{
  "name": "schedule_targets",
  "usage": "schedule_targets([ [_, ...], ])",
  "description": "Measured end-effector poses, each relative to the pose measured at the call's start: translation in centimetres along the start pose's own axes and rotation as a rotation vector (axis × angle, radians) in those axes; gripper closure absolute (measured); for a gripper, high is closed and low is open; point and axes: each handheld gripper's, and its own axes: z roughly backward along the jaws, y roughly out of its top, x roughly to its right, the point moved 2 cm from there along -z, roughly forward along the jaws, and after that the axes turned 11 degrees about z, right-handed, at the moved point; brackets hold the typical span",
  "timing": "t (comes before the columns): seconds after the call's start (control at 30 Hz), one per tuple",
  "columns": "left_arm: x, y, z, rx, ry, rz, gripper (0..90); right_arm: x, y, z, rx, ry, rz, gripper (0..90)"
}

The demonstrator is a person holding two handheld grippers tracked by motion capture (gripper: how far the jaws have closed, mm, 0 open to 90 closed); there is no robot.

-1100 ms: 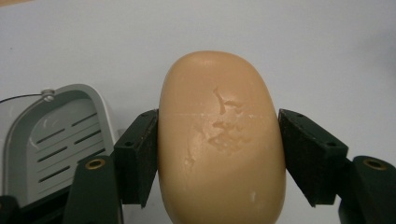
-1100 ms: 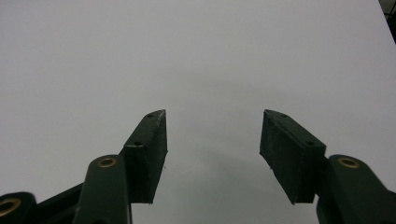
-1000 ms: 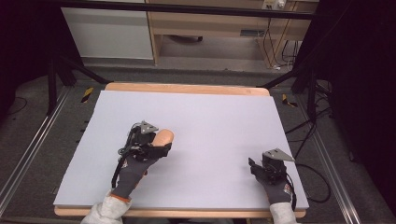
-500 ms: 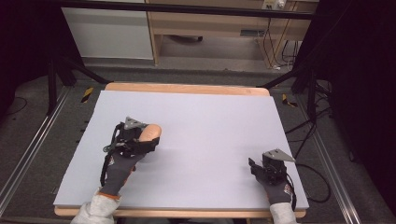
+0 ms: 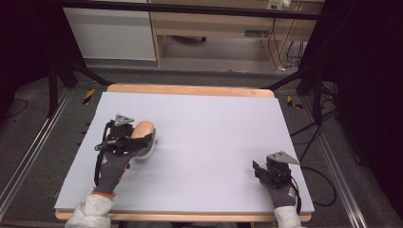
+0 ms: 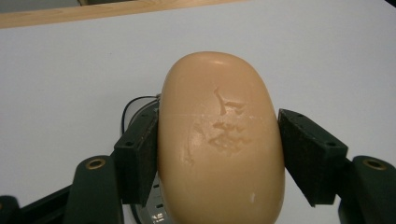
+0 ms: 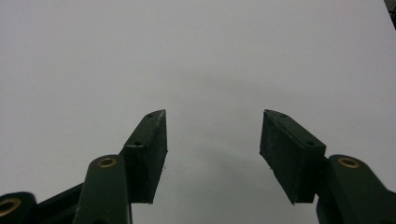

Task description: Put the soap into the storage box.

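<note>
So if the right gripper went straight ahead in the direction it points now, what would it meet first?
Probably nothing but the pale grey table surface. The right gripper has its black jaws open with bare surface between and beyond them. It seems to point slightly downward, so it may touch the surface itself, though depth is unclear.

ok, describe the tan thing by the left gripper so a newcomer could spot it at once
Start at the white table, then go to its left half, where the left gripper is. Between its jaws sits a smooth, peach-tan oval soap bar with a scuffed embossed mark, the sole warm-coloured item there.
</note>
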Motion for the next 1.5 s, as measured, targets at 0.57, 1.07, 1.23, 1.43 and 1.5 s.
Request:
schedule_targets([
  [0.57,-1.5,-0.4,-2.2,-0.024,0.032,0.023,32.5,-0.1,0.0,-0.1,-0.001,0.006,0.001,41.3],
  [1.07,-2.8,-0.8,-2.0,0.035,0.025,0.073,61.9,-0.2,0.1,-0.2,-0.005,0.007,0.002,41.4],
  [1.23,-2.5,-1.2,-1.9,0.050,0.051,0.035,55.5,-0.2,0.0,-0.3,-0.006,0.007,0.003,41.3],
  [1.43,-2.3,-0.7,-1.3,0.064,0.049,0.028,54.4,-0.1,0.0,-0.2,-0.006,0.005,0.002,41.3],
  [1.5,-2.3,-0.7,-1.2,0.062,0.048,0.029,53.4,-0.1,0.0,-0.2,-0.008,0.007,-0.004,41.3],
])
